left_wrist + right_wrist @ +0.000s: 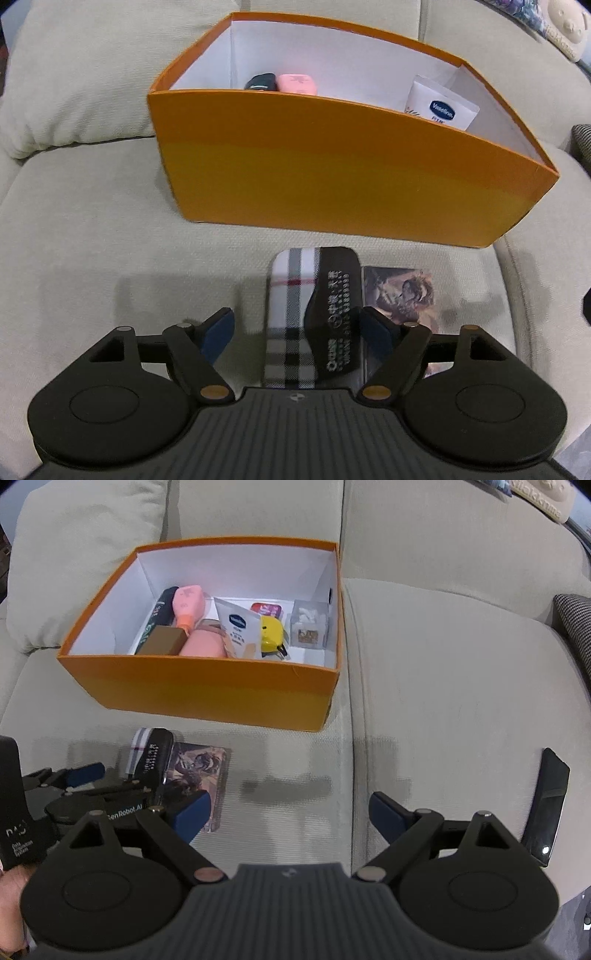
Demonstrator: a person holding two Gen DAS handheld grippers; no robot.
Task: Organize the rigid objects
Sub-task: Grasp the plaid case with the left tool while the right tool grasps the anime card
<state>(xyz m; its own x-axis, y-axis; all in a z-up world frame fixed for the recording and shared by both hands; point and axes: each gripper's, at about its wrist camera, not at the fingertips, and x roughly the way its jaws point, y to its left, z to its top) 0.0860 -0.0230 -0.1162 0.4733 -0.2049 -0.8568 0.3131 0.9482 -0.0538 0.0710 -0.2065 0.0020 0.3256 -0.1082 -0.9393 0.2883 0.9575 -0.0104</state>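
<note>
An orange box (332, 173) with a white inside stands on the beige sofa; in the right wrist view (207, 690) it holds a Vaseline tube (238, 627), a pink bottle (188, 603), a yellow gadget (271, 631) and several other items. A plaid case with a black card on it (310, 314) lies in front of the box, between the fingers of my open left gripper (297, 328). It also shows in the right wrist view (149, 755). A picture card (402, 295) lies to its right. My right gripper (286, 812) is open and empty over the seat.
A black phone (548, 805) lies on the right seat cushion. A dark patterned cushion (576, 620) sits at the far right. A back cushion (74, 74) rises left of the box. A seam (351, 738) divides the two seat cushions.
</note>
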